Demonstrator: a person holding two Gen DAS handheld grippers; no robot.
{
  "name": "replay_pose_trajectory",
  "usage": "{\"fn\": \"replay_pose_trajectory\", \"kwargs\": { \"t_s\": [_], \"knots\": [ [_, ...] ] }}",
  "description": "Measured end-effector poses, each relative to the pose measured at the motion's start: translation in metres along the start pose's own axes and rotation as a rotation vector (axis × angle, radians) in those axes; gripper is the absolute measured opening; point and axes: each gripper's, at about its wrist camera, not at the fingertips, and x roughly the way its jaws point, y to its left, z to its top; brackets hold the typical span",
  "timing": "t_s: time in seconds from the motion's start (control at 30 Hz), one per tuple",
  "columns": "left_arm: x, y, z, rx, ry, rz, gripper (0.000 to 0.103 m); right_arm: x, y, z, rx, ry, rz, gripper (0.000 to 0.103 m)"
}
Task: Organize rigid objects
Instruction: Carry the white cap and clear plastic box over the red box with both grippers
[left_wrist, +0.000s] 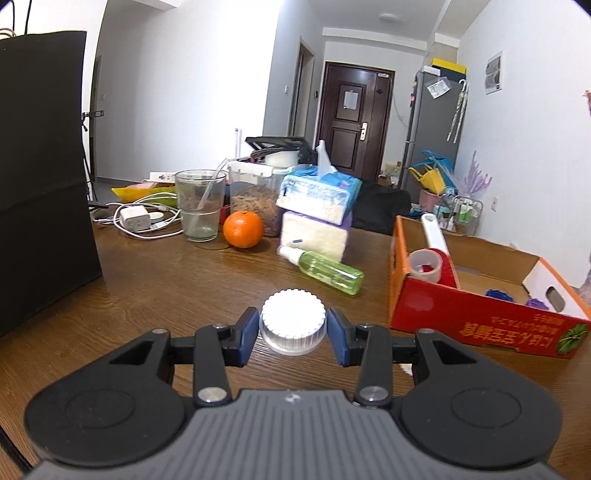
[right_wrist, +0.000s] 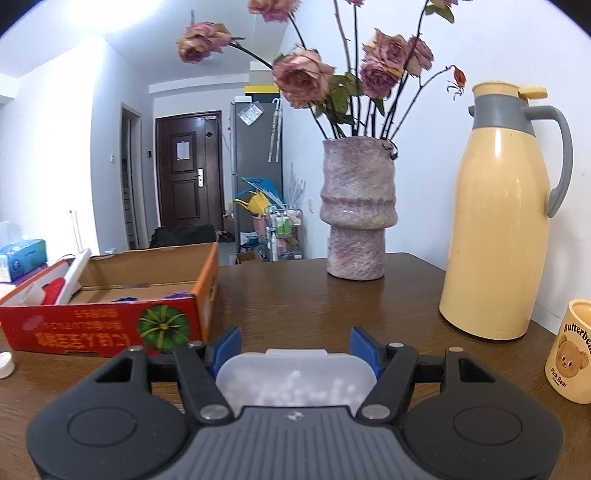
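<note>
In the left wrist view my left gripper straddles a white ribbed bottle cap standing on the wooden table; the blue pads sit beside its sides with a small gap on the right. In the right wrist view my right gripper holds a translucent plastic box with white beads between its blue pads. A red and orange cardboard box holds a tape roll, a white-handled tool and small purple pieces; it also shows in the right wrist view. A green spray bottle lies on the table.
An orange, a glass, stacked tissue packs, chargers and a black bag crowd the left side. A vase of dried roses, a yellow thermos jug and a bear mug stand on the right.
</note>
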Motion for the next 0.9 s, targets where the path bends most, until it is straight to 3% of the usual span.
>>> {"fn": "replay_pose_trajectory", "kwargs": {
  "t_s": [0.63, 0.9],
  "knots": [
    [-0.023, -0.055, -0.004, 0.021, 0.001, -0.146, 0.042, -0.041, 0.066, -0.002, -0.008, -0.051, 0.162, 0.065],
    [-0.022, -0.067, 0.003, 0.019, -0.002, -0.168, 0.041, -0.042, 0.089, 0.002, -0.006, -0.06, 0.205, 0.065]
  ]
}}
